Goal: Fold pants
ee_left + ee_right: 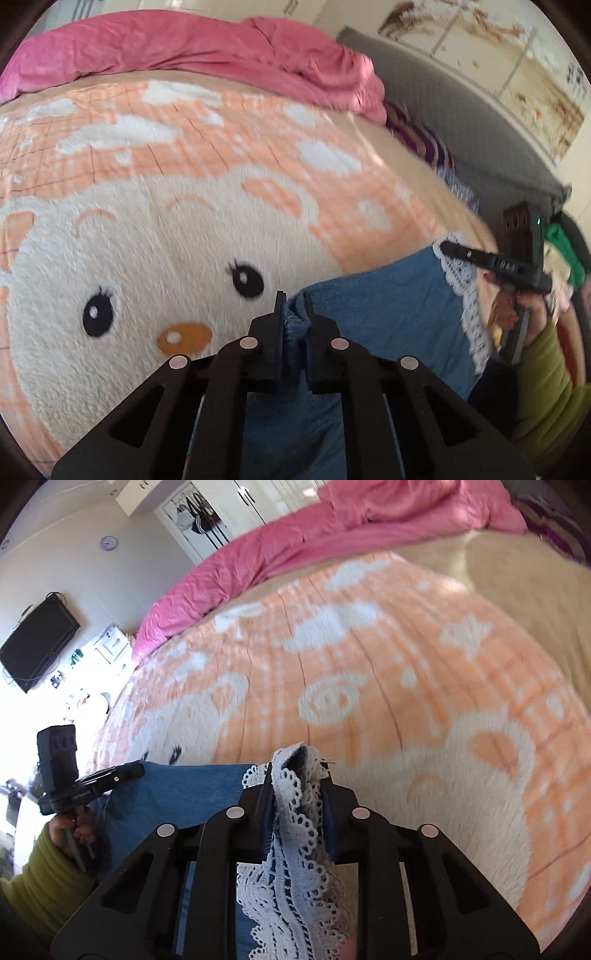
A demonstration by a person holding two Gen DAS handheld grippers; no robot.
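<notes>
We see the blue pants spread on the orange blanket, at 5 o'clock. The left gripper pinches a denim corner; the right gripper, seemingly clamped, grips the lace hem at 3 o'clock.

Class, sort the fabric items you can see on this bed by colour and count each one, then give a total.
Blue, lace-trimmed pants: 1
Pink bedding: 1
Orange and white blanket: 1
Purple striped cloth: 1
Total: 4
</notes>
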